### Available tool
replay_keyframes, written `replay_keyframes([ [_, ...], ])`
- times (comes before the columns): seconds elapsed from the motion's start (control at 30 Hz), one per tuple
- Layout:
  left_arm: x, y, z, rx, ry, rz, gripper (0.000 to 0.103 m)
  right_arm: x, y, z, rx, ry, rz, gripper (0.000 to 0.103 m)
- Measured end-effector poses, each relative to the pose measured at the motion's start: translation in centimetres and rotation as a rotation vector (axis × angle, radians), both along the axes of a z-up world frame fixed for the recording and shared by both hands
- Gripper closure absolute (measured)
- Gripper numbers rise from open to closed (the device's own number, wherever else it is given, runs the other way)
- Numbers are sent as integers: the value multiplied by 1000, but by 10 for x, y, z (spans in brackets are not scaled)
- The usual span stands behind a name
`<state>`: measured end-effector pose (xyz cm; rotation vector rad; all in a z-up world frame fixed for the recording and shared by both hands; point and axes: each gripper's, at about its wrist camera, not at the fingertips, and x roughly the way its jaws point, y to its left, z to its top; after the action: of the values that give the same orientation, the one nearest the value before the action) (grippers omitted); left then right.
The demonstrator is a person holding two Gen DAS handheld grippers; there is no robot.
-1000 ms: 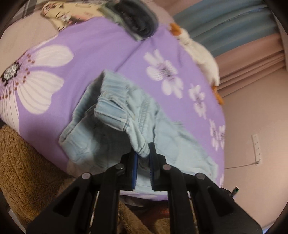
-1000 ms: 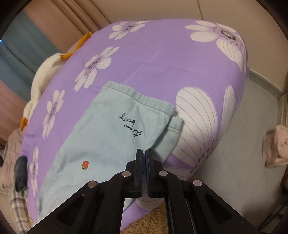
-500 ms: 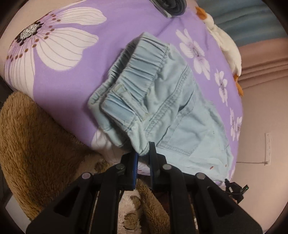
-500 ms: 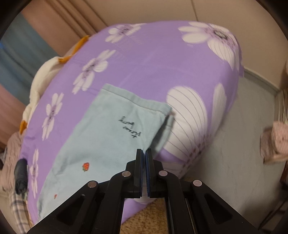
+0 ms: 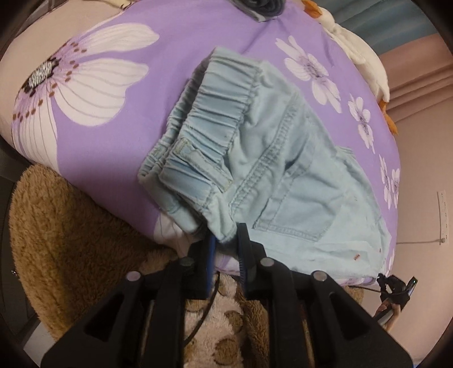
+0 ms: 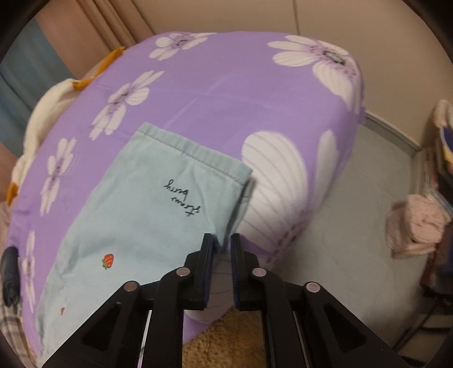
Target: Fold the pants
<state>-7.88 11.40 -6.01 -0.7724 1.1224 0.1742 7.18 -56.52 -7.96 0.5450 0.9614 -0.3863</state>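
Observation:
Light blue pants (image 5: 271, 158) lie flat on a purple flowered bedspread (image 5: 170, 56), folded in half lengthwise with the elastic waistband toward the left. My left gripper (image 5: 226, 235) has its jaws a little apart around the waistband corner at the bed's near edge. In the right wrist view the leg end of the pants (image 6: 158, 203) shows black script and a small strawberry. My right gripper (image 6: 220, 240) has its jaws parted, with the hem corner loose between them.
A white plush duck (image 5: 356, 53) lies along the far side of the bed. Dark folded clothes (image 5: 263, 5) sit at the far end. A brown fuzzy rug (image 5: 70, 240) lies below the bed edge. A pink cloth pile (image 6: 416, 223) sits on the grey floor.
Both grippers lowered the pants onto the bed and drew back toward its near edge. Both jaws were clamped on the fabric and have now parted.

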Motion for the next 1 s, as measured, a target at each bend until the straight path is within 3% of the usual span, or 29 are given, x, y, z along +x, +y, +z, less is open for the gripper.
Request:
replay_keyframes([
  [0.07,-7,3,16,59,-12,13,66,-1,7,14,-52,-7,4,87],
  [0.13,-13,9,33,106,-59,33,54,-1,21,33,-113,-33,44,81],
  [0.2,-13,16,47,135,-108,39,43,1,40,52,-112,-89,123,74],
  [0.37,12,33,64,158,-214,37,33,25,136,85,-13,-192,535,72],
  [0.53,48,49,53,93,-236,6,33,50,261,80,110,-133,935,72],
  [0.63,66,57,26,71,-144,13,35,60,312,71,203,-74,1071,72],
  [0.7,70,58,13,3,-160,-20,53,64,344,64,183,-34,1128,72],
  [0.73,70,59,9,3,-157,-29,64,65,359,59,142,-16,1144,72],
  [0.77,68,59,5,64,-140,-26,72,67,374,54,90,5,1161,72],
  [0.83,64,58,1,73,-138,-28,72,73,393,43,57,34,1172,72],
  [1.0,57,54,4,86,-153,-46,72,85,416,20,96,122,1191,68],
])
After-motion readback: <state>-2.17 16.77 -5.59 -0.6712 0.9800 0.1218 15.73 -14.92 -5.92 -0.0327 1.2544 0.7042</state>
